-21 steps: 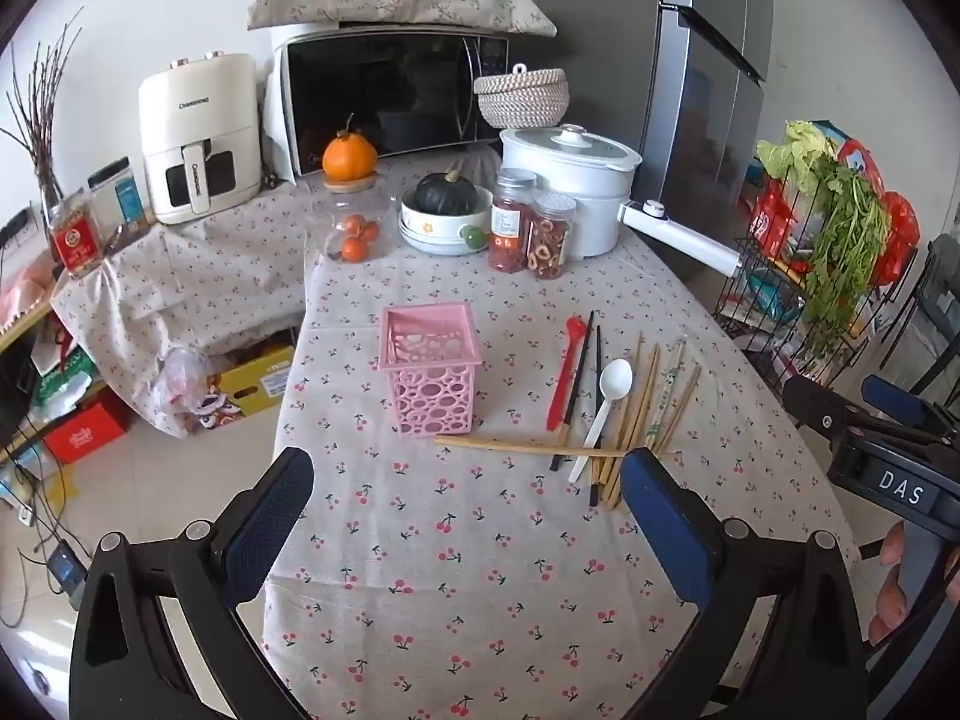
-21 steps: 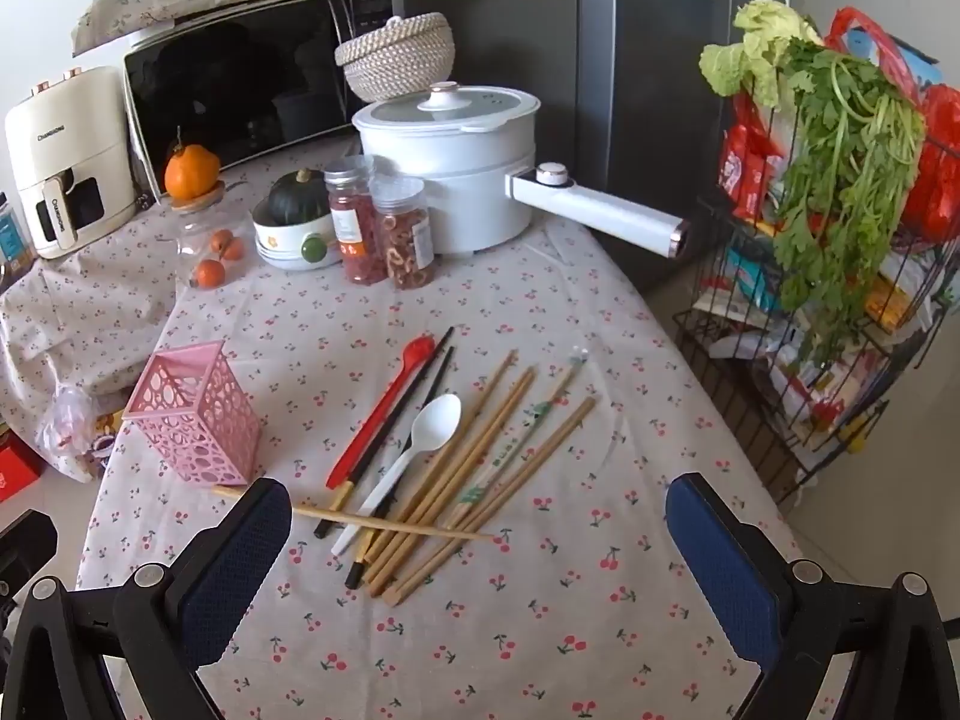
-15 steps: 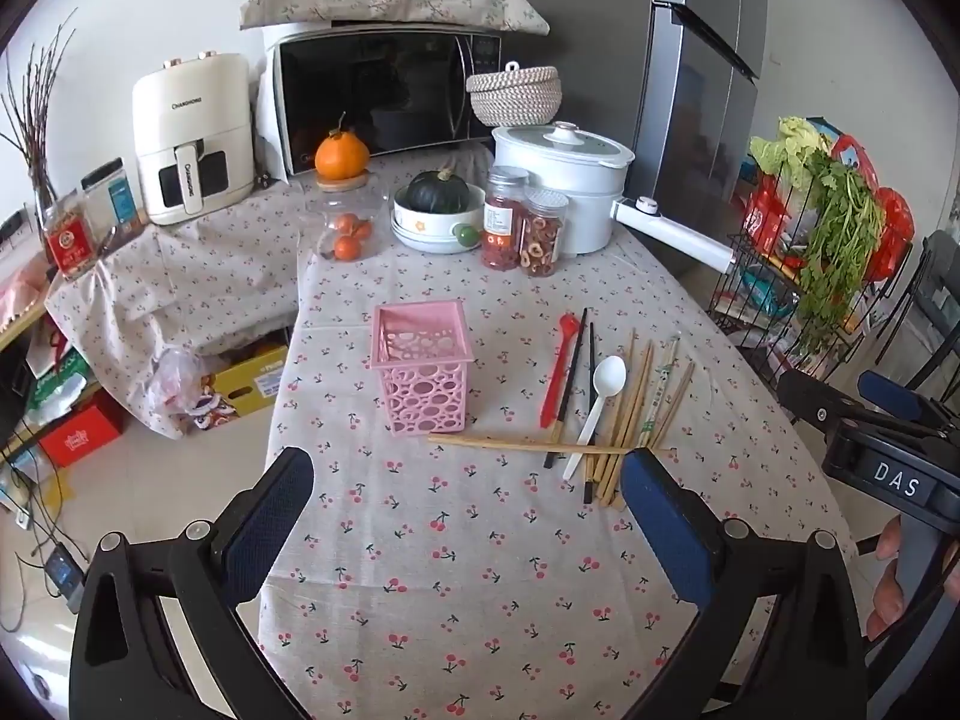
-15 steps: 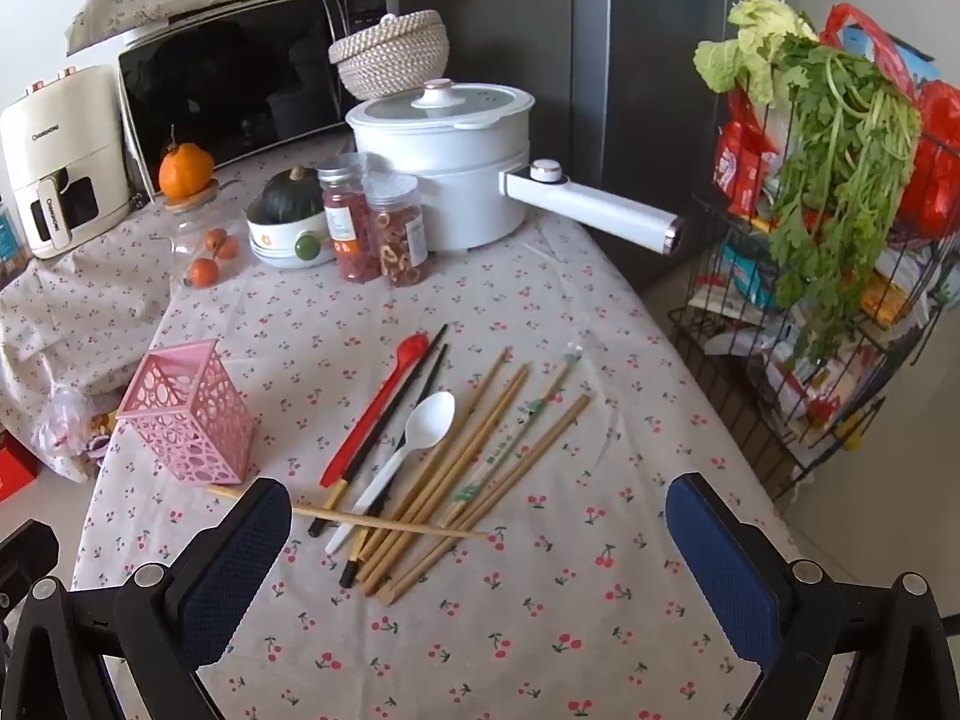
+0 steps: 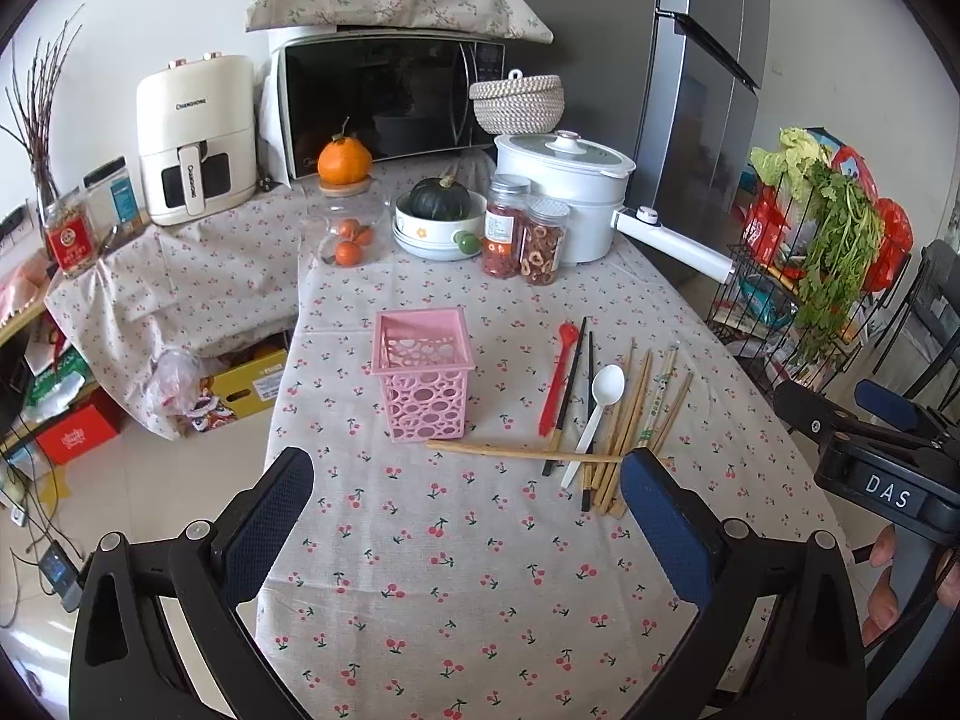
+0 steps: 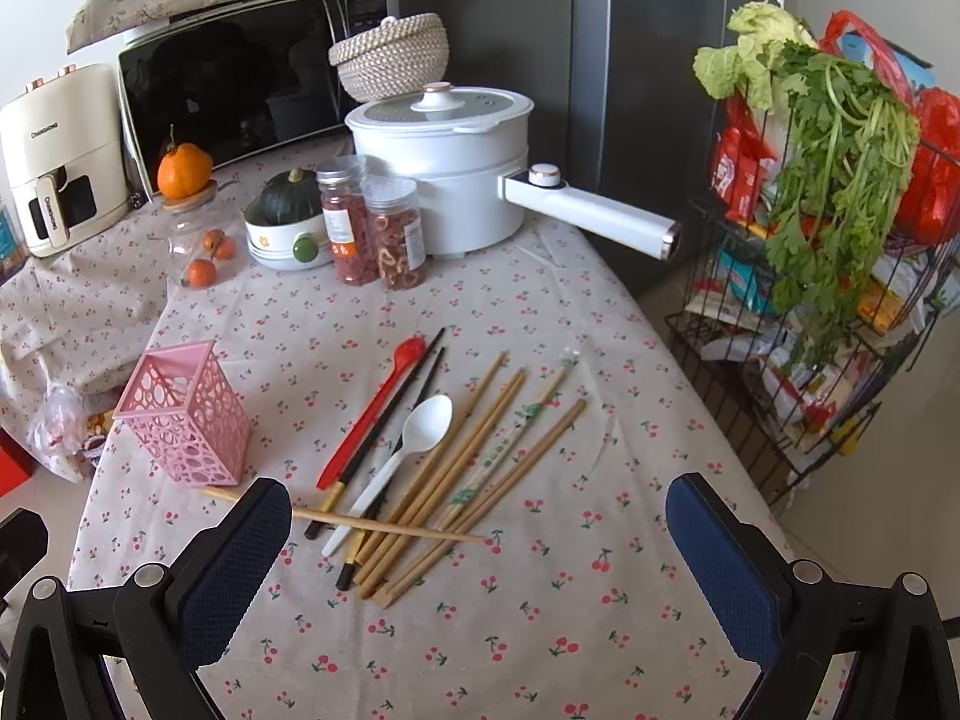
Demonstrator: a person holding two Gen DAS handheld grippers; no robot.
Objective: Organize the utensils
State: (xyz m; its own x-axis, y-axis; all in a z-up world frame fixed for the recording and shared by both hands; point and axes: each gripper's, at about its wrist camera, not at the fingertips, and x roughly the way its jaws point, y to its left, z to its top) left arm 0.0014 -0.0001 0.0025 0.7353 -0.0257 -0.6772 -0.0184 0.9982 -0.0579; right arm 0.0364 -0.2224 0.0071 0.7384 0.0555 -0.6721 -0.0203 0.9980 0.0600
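Both views have drawn back a little since the earlier frames, so the utensils sit slightly lower and farther off. The left gripper [image 5: 465,495] and right gripper [image 6: 480,531] hang wide open and hold nothing. On the desk [image 5: 456,570] the basket [image 5: 422,381] stands upright, the chopsticks [image 6: 480,450], white spoon [image 6: 414,438] and red spoon [image 6: 375,411] lying just right of it. Only the left view shows the right gripper's body and a hand [image 5: 888,576]

Bare cloth near edge; pink holder [image 5: 423,381] left, utensil pile [image 6: 444,462] right, jars [image 5: 525,234] behind
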